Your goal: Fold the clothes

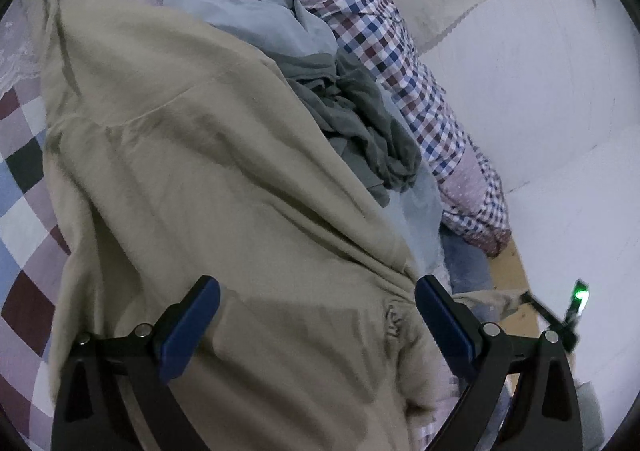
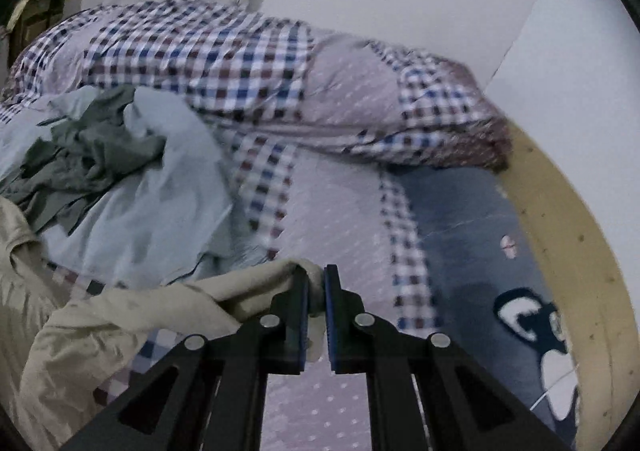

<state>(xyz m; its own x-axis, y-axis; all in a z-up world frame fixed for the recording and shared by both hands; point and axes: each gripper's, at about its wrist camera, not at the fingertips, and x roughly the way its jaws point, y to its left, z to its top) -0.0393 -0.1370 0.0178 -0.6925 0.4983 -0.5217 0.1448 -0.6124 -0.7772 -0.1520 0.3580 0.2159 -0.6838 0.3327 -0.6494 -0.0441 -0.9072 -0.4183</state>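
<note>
A corner of the beige garment (image 2: 132, 315) is clamped by the right gripper (image 2: 316, 311) while the left gripper (image 1: 316, 315) is held apart above it on the bed (image 2: 340, 235), so spreading flat seems needed next.

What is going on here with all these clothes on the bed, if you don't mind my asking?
A person is folding clothes on a bed with a handheld gripper in each hand. The right gripper is shut on a bunched end of the beige garment, which lies spread over the checked quilt. The left gripper is open above the same garment, gripping nothing. A crumpled grey-green garment and a pale blue garment lie unfolded beside it.
</note>
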